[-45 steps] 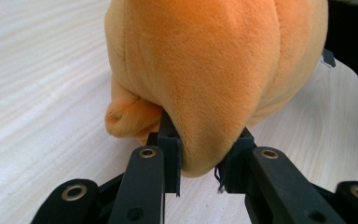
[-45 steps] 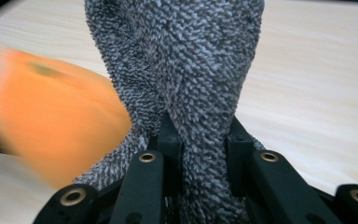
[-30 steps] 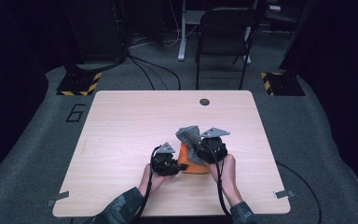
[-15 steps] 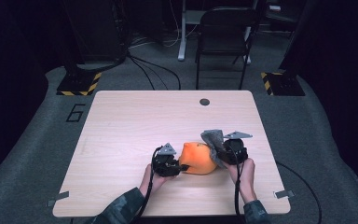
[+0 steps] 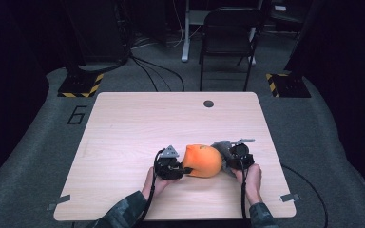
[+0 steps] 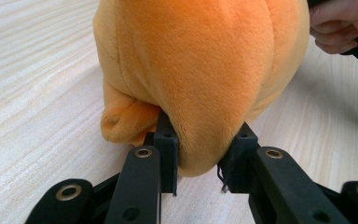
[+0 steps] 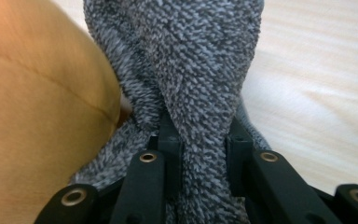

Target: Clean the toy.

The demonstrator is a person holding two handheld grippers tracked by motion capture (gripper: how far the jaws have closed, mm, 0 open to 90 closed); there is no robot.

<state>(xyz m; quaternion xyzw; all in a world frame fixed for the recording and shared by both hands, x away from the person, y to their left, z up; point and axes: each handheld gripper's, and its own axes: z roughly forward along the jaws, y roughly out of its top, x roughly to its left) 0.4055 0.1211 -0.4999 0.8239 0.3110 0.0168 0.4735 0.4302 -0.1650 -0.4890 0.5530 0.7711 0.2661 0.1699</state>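
Both tongs are clenched on soft goods. The left tongs [image 5: 184,169] pinch a bulge of the round orange plush toy [image 5: 202,160], and the right tongs [image 5: 228,156] grip a twisted fold of the grey knitted, fleecy fabric [image 5: 221,148] pressed against the toy's far side. Largest first: the pale wood-grain tabletop [image 5: 138,123] has plenty of bare surface, and the toy sits toward its near edge, between my two hands.

From the left gripper view, the left tongs [image 6: 199,163] hold only a small nub of orange plush [image 6: 200,70] at its lower end, so I judge that grip to be shallow. If I pull hard, the pile could slide out from between the jaws.

In the right gripper view, the right tongs [image 7: 204,163] close on a thick rope of the grey fabric [image 7: 191,70], which looks more secure, though the knit could stretch rather than come free. I cannot tell whether the grey fabric is wrapped around the toy or merely lies beside it. Pulling the hands apart unevenly could drag the toy toward the near edge.
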